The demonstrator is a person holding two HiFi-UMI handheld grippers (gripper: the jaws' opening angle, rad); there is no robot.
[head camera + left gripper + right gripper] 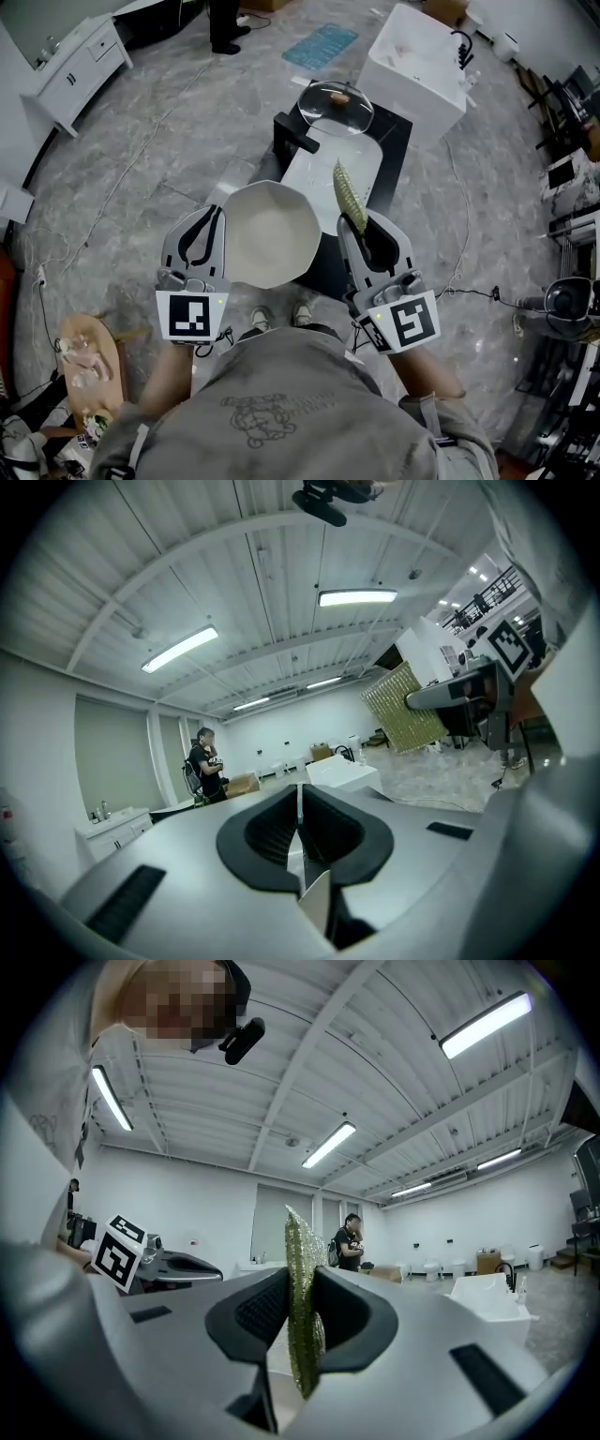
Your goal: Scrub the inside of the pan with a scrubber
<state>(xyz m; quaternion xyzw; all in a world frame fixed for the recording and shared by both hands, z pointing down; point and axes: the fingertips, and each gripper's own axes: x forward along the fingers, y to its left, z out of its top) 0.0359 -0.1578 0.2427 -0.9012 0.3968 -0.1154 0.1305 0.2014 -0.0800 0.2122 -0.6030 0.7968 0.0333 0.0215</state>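
Head view, starting nearest to you: the two marker cubes sit low in the picture, and both grippers point away from your body. Your left gripper has its jaws pressed together on the left rim of the pan. The pan is pale and many-sided, and its open side faces up to the camera. It hangs in front of you, between the two grippers, above your shoes and the near edge of the black table.

In the left gripper view, the left gripper shows both dark pads closed on a thin white edge, the pan rim, which stands upright between them.

Your right gripper is just to the right of the pan. It pinches the scrubber, a yellow-green pad that sticks out beyond the jaw tips and lies apart from the pan. In the right gripper view, the right gripper clamps the scrubber edge-on. The pad rises above the jaws, and a shorter part hangs below them.

Farther out, a white board lies on the black table, and a glass lid rests at its far end. Behind the table stands a white sink unit, and a blue mat lies on the grey floor to the left of it. A person stands far away by the back wall.
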